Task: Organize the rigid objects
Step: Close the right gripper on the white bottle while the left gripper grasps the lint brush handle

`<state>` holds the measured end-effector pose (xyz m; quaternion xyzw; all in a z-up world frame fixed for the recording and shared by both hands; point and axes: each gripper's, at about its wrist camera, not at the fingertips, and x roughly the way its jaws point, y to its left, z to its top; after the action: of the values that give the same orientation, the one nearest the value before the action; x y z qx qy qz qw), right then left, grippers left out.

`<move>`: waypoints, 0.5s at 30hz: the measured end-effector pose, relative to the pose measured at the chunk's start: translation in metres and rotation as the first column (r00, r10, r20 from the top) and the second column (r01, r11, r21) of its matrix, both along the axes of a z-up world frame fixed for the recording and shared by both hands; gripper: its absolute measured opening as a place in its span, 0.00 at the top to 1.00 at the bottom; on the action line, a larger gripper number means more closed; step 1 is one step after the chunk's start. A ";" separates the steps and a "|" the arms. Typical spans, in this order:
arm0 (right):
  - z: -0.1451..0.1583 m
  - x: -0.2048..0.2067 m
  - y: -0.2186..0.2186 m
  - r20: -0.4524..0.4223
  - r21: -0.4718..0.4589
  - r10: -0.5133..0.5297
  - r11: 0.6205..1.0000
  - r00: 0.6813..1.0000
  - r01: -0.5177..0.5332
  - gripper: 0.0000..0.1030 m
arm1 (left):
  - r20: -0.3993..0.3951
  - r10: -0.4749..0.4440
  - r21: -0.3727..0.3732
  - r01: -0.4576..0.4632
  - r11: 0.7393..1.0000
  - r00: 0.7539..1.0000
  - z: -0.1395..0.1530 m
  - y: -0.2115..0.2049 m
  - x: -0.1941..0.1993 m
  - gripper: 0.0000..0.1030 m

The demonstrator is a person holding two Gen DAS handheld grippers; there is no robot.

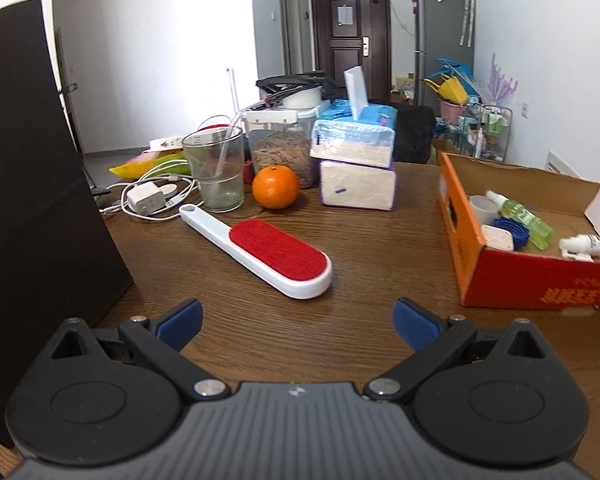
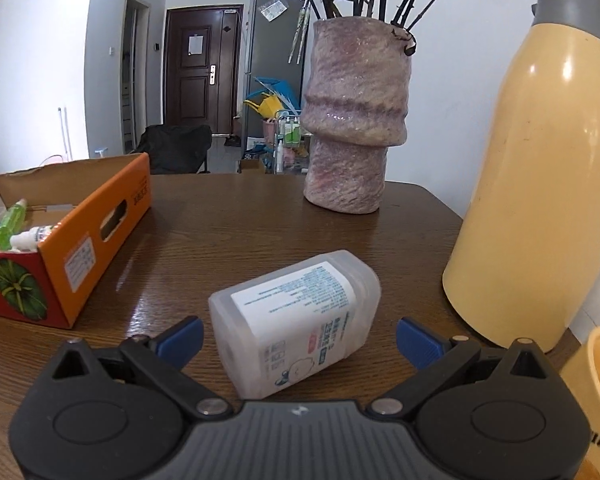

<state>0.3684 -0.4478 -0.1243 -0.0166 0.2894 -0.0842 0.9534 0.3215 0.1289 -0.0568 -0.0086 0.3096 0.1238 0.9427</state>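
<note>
Tongs on the left (image 1: 298, 320) are spread wide and hold nothing; they hang above the wooden tabletop (image 1: 380, 240), and a lint brush (image 1: 268, 252) with a red pad lies just ahead of them. To the right stands an orange cardboard box (image 1: 456, 236) with small bottles inside. The right tongs (image 2: 298, 334) are wide open too, with a translucent plastic container (image 2: 296, 320) lying on its side between the blue fingertips (image 2: 184, 336), not gripped. A vase (image 2: 354, 120) and a yellow thermos (image 2: 540, 184) stand behind.
</note>
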 end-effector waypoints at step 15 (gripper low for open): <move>-0.011 0.029 -0.010 -0.041 0.018 -0.009 1.000 0.999 0.009 0.00 | -0.046 0.088 -0.036 -0.090 0.995 0.995 -0.009 0.023 0.044 0.00</move>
<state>0.3972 -0.4582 -0.1352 -0.0082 0.3098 -0.0855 0.9469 0.3656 0.1523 -0.0661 -0.0376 0.3319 0.1598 0.9289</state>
